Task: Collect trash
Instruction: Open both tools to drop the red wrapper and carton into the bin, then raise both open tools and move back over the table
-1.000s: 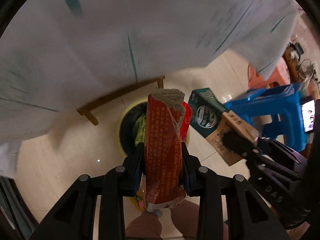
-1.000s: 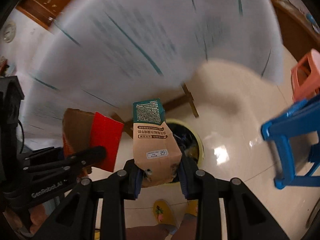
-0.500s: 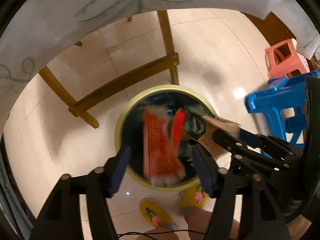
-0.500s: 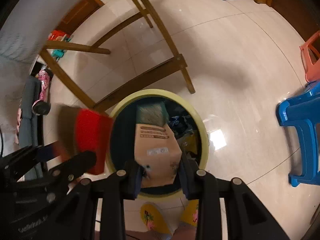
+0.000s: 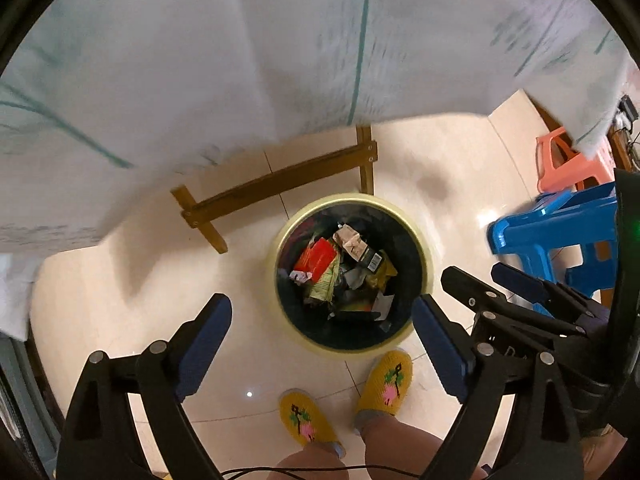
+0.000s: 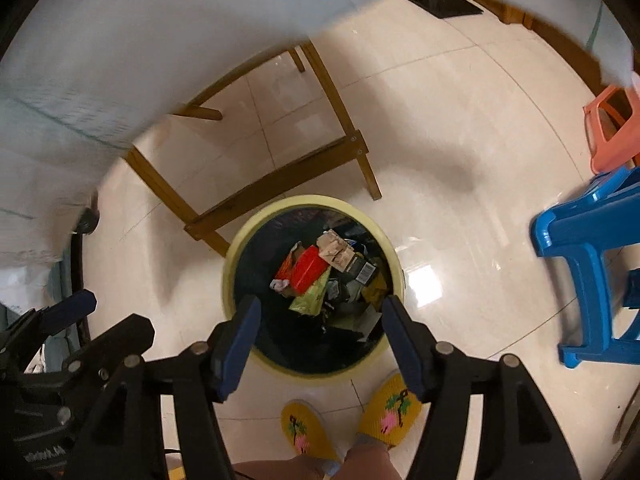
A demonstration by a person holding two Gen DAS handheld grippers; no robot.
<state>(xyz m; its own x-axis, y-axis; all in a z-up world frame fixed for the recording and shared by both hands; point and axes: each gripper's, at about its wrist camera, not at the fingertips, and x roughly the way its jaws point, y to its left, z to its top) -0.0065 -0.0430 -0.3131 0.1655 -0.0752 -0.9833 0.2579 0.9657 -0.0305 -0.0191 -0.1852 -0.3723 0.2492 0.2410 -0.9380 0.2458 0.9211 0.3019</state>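
Note:
A round yellow-rimmed trash bin (image 5: 428,256) (image 6: 236,248) stands on the floor below both grippers. Inside lie a red wrapper (image 5: 318,258) (image 6: 306,270) and a brown carton (image 5: 354,242) (image 6: 336,252) among other litter. My left gripper (image 5: 322,308) hangs over the bin with its jaws opening and nothing between them. My right gripper (image 6: 320,308) is also above the bin, its jaws opening and empty. In the left wrist view the right gripper (image 5: 486,280) shows at the right edge. The left gripper (image 6: 116,312) shows at the lower left of the right wrist view.
A white tablecloth (image 5: 280,60) hangs over a wooden table frame (image 5: 280,180) just behind the bin. Blue stool (image 6: 588,256) and orange stool (image 6: 608,136) stand to the right. A person's feet in yellow slippers (image 5: 384,384) stand right by the bin.
Both grippers swung from the tablecloth to above the bin and opened. The red wrapper left my left gripper and the brown carton left my right; both now lie in the bin.

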